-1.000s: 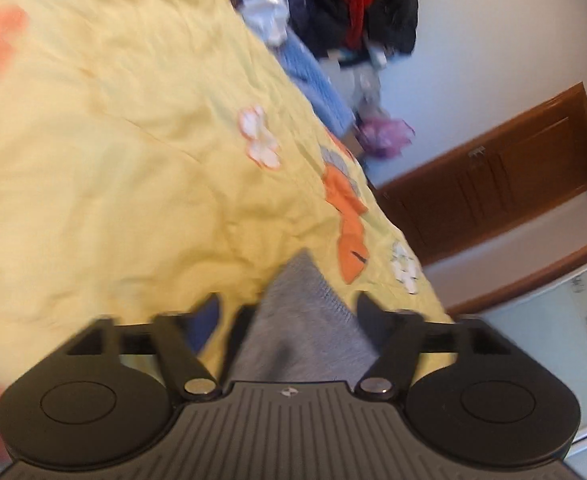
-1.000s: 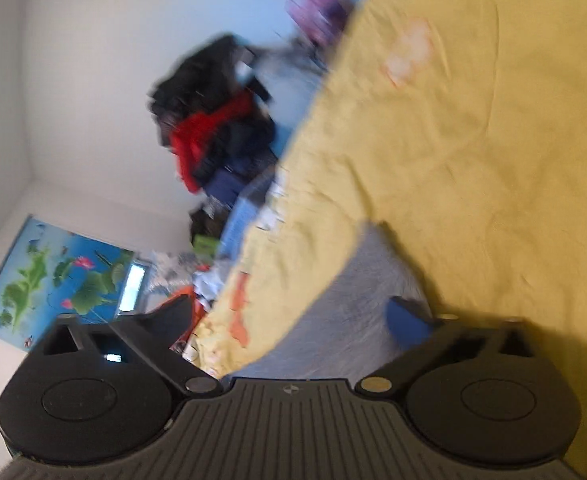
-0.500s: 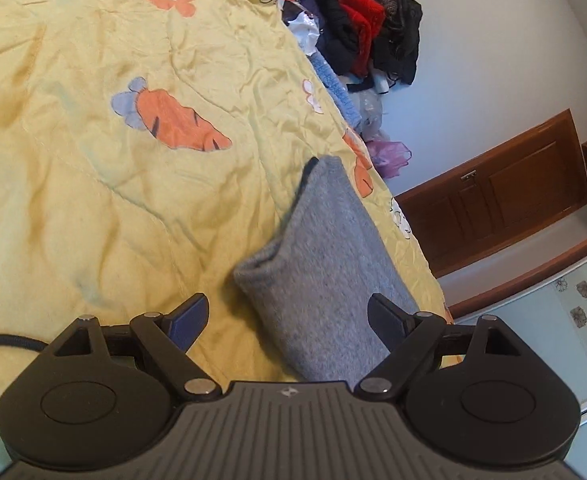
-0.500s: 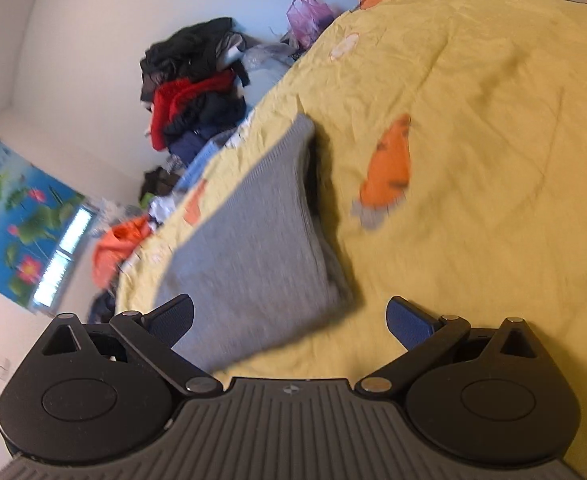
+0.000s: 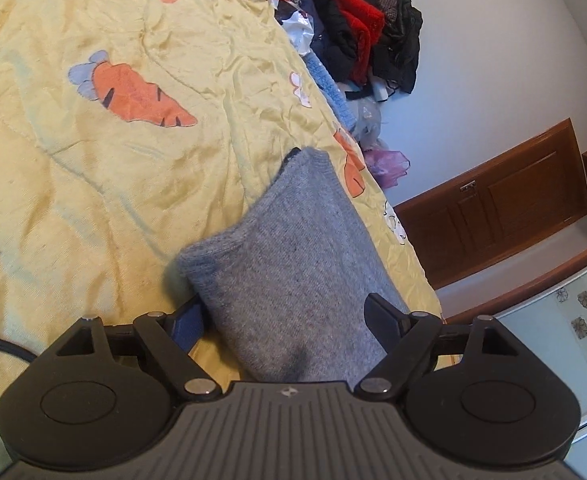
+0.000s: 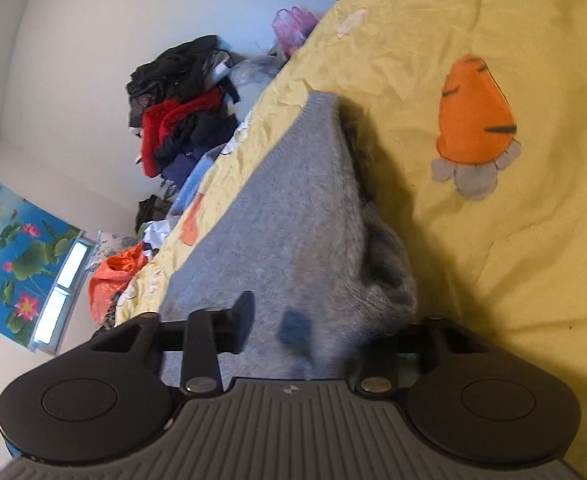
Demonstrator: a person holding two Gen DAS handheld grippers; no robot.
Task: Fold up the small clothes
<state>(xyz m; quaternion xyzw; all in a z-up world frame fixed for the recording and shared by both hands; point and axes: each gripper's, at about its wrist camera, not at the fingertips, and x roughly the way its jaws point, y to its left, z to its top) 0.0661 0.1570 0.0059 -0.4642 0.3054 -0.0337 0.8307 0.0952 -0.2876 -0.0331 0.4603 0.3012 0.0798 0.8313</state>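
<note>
Both grippers are down at the near end of the grey knit garment (image 5: pixel 293 264) now, which lies part-folded on the yellow bedspread (image 5: pixel 93 200) close to the bed's edge. Left gripper (image 5: pixel 285 316) stands wide, fingers straddling the cloth without pinching it. Right gripper (image 6: pixel 269 320) — its jaws have just been closing, and the wool sits between them, bunched at the corner; blur hides whether the pads have truly bitten yet. I'd call this the grab before the next fold. What's needed next, I think: the left closes on its corner too, then both lift together and carry the near edge over to the far hem. Half a second back the right gripper was spread wide with the cloth lying farther ahead of it.
</note>
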